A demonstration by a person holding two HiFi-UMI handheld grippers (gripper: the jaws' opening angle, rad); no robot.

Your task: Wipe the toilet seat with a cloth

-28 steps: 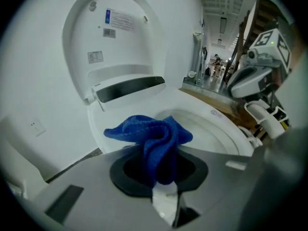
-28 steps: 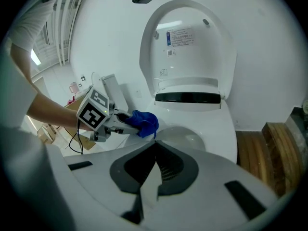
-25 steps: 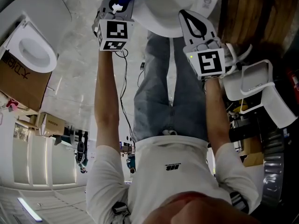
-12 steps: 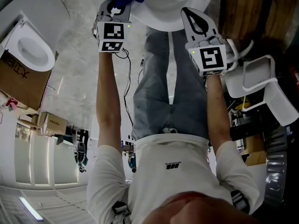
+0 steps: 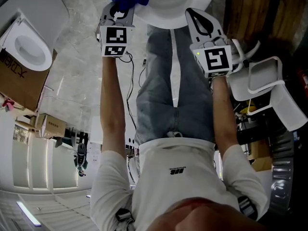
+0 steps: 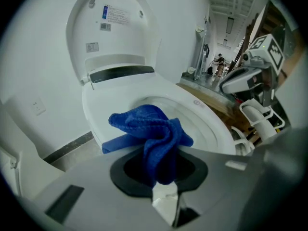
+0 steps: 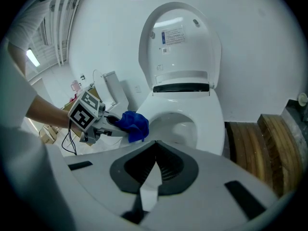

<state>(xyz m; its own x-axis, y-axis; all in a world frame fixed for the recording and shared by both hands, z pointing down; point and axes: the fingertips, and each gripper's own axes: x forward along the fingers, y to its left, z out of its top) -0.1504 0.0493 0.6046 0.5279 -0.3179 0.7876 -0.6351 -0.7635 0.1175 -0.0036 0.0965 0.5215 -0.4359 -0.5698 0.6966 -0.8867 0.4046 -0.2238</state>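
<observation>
- Left tool (image 6: 162,177): jaws clamped on the blue cloth (image 6: 153,131), which bunches ahead of the tips at the near rim of the toilet seat (image 6: 214,126).
- Right tool (image 7: 155,153): jaws together, nothing between them, held short of the seat.
- Raised lid (image 7: 180,47) stands beyond the bowl; wooden planks (image 7: 272,143) lie to the right tool's right.
- Head view shows only the seat's edge, and adds a second toilet (image 5: 29,47) and a cardboard box (image 5: 21,83) to the left tool's left.
</observation>
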